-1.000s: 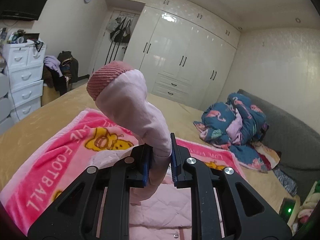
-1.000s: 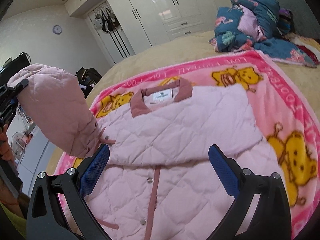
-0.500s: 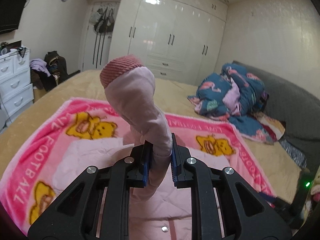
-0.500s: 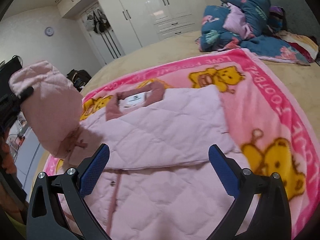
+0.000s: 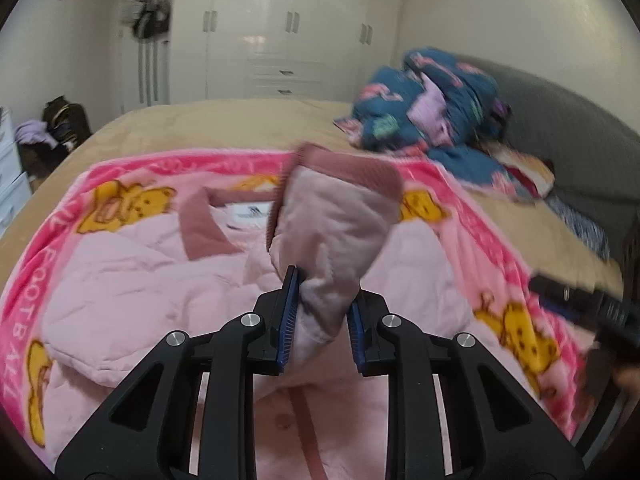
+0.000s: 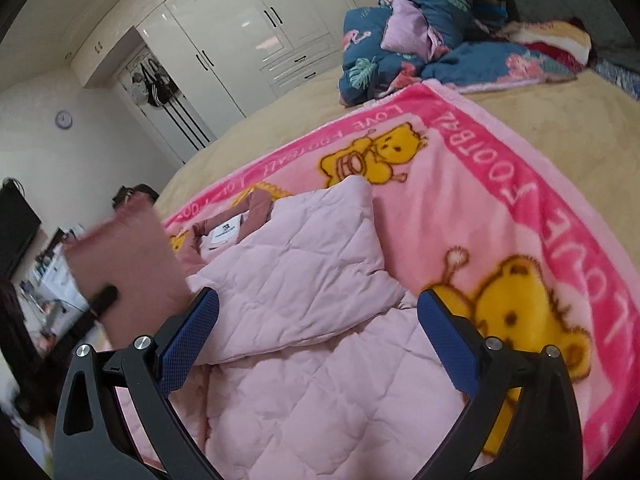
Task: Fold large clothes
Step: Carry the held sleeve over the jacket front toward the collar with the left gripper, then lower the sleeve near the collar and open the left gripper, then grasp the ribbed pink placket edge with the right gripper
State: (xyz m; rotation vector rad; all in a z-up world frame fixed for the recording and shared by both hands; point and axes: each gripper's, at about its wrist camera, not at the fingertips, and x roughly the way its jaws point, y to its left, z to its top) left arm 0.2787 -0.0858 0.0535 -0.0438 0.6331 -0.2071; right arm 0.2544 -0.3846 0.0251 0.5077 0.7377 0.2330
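Note:
A pale pink quilted jacket (image 5: 132, 280) lies front up on a pink bear-print blanket (image 5: 80, 184); it also shows in the right wrist view (image 6: 304, 360). My left gripper (image 5: 320, 312) is shut on the jacket's sleeve (image 5: 340, 224) and holds it over the jacket body, ribbed cuff (image 5: 356, 168) pointing away. The other sleeve (image 6: 304, 276) lies folded across the chest. My right gripper (image 6: 316, 332) is open and empty, low over the jacket's right side. The held sleeve (image 6: 128, 272) shows blurred at the left of the right wrist view.
The blanket (image 6: 500, 208) lies on a tan bed (image 5: 224, 120). A heap of blue flamingo-print bedding (image 5: 432, 108) sits at the far right corner, beside a grey headboard (image 5: 568, 128). White wardrobes (image 5: 280, 28) stand behind. A white drawer unit (image 5: 8, 176) is at the left.
My left gripper has carried the sleeve rightward and lowered it over the jacket body; the cuff now tips forward. My right gripper has shifted right along the jacket and stays open.

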